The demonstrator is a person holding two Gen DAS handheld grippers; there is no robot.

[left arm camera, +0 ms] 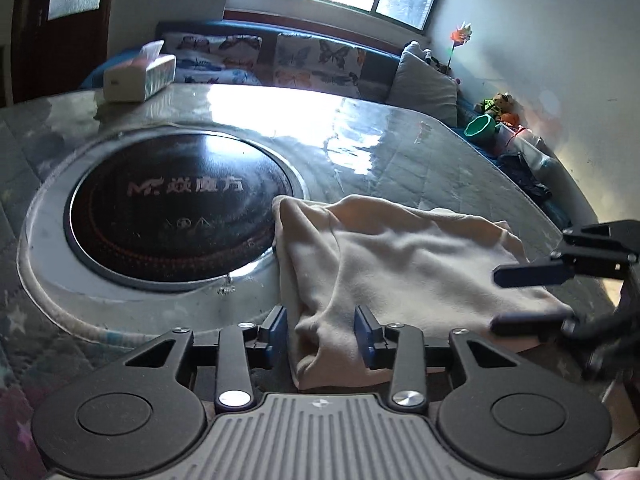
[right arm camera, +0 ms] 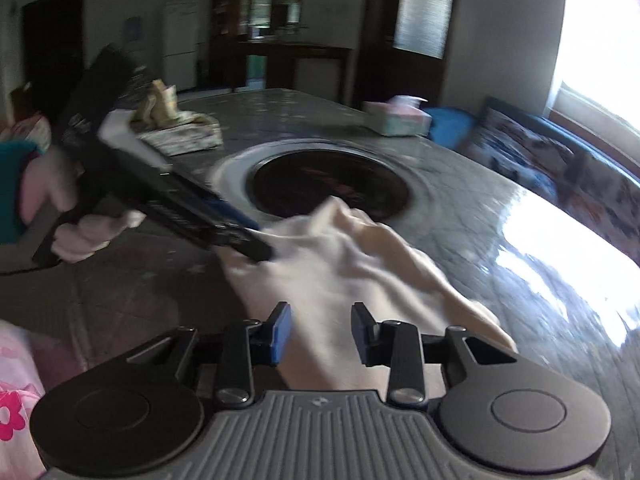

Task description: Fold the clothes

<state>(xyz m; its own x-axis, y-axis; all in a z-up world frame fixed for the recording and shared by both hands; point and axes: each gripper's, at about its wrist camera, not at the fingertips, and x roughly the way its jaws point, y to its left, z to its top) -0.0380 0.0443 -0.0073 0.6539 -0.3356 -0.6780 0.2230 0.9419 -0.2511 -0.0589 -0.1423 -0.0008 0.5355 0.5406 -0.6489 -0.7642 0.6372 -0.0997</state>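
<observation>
Two tools gaping | left tool (left arm camera: pixel 322 330) straddles cream cloth's (left arm camera: pixel 400 264) near corner on worktop (left arm camera: pixel 420 152) | right tool (right arm camera: pixel 320 330) open over its edge | looks soft, light, floppy: pinch corners, probably.

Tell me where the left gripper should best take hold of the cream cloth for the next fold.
Probably the near-left corner of the cream cloth, where a thick bunched ridge already sits between the open fingers of the left gripper. Come in low from the near edge and close across that ridge; the rest lies flat on the table, offering little to pinch.
</observation>
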